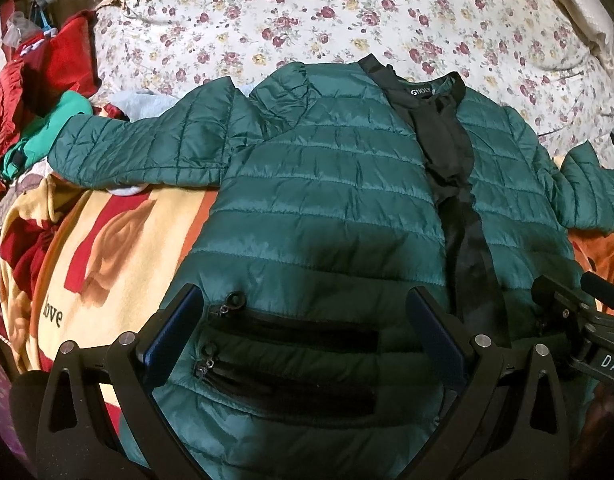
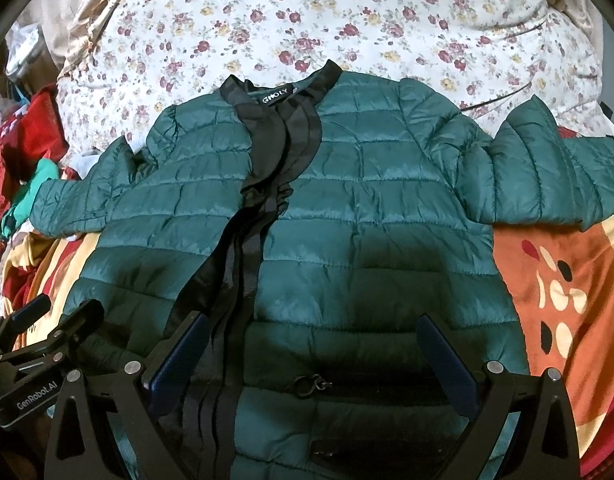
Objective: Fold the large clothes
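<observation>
A dark green quilted puffer jacket [image 1: 327, 184] lies flat and face up on the bed, collar away from me, black front placket down its middle, sleeves spread to both sides. It also fills the right wrist view [image 2: 367, 200]. My left gripper [image 1: 307, 304] is open and empty over the jacket's left front hem, above two zip pockets [image 1: 291, 332]. My right gripper [image 2: 311, 328] is open and empty over the right front hem, beside the placket [image 2: 243, 248]. Each gripper shows at the edge of the other's view.
The jacket lies on an orange and yellow blanket [image 1: 107, 248] over a floral bedsheet [image 1: 307, 8]. A heap of red, green and other clothes [image 1: 35, 92] sits at the left. The blanket also shows at the right in the right wrist view [image 2: 559, 280].
</observation>
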Demonstrator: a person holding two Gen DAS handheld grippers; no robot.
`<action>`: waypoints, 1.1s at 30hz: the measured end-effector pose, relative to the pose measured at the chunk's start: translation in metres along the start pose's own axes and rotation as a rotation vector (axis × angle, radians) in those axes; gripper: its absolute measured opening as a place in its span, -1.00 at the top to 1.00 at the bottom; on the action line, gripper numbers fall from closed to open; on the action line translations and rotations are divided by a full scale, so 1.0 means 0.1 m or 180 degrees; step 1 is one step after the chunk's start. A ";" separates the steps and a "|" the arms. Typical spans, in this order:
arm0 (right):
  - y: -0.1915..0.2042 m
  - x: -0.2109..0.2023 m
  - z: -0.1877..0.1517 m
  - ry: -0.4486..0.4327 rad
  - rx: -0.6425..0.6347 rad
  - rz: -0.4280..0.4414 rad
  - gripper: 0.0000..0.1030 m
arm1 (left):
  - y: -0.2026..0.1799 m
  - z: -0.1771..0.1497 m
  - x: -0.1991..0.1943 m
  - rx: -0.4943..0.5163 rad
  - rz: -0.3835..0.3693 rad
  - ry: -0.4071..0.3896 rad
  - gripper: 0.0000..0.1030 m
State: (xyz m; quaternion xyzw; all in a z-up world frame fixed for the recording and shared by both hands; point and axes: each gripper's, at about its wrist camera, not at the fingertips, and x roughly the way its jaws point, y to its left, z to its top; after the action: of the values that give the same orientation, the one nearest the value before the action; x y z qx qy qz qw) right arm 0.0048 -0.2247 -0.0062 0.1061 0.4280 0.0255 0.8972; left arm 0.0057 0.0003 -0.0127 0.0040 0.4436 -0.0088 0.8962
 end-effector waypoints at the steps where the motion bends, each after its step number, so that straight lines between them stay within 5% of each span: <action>1: -0.01 0.01 0.00 0.0007 0.0005 0.0004 -0.99 | 0.00 0.01 0.01 -0.0011 0.0001 0.0010 -0.98; 33: 0.05 0.12 0.10 0.0148 -0.0025 0.0039 -0.99 | 0.12 0.21 0.05 -0.0118 0.0104 0.0011 -0.98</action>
State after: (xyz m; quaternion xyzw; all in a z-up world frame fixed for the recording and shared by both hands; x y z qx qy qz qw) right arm 0.0205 -0.2204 -0.0081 0.1046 0.4480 0.0352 0.8872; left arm 0.0255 0.0118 -0.0040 -0.0053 0.4451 0.0140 0.8953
